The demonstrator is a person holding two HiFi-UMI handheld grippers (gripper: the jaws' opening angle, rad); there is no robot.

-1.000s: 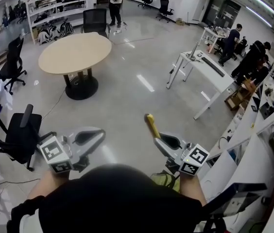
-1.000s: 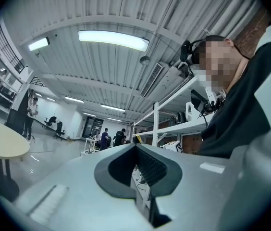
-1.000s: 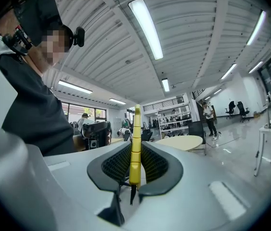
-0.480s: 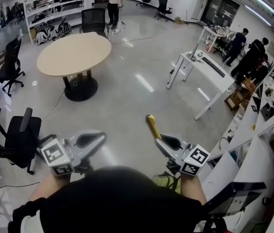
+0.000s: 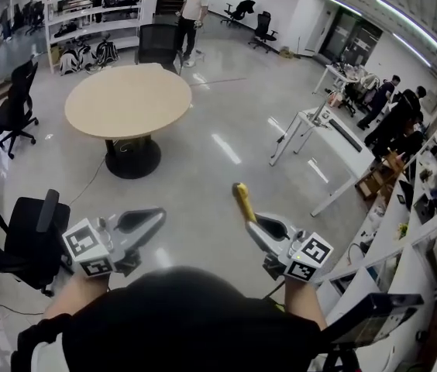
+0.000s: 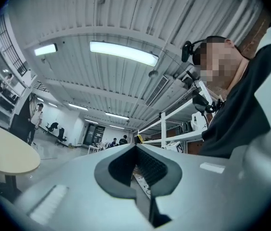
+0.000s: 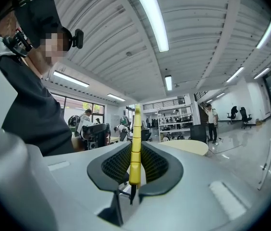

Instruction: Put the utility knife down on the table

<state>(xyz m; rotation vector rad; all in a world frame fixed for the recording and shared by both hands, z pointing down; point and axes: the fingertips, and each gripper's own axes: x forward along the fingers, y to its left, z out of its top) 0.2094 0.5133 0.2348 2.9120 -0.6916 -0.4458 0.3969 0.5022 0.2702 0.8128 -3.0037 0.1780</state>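
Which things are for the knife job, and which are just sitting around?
For the job: utility knife, clamped in the right gripper; round table, probably where it goes.
Just around: left gripper, shut and empty; black office chair; white desk; shelves.

Glossy gry floor w/ rnd table, ofc chairs.

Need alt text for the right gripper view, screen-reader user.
The right gripper has its jaws shut on a slim yellow utility knife that sticks out past their tips. Beyond lie a round table, shelving and a standing person in a large hall under ceiling strip lights.
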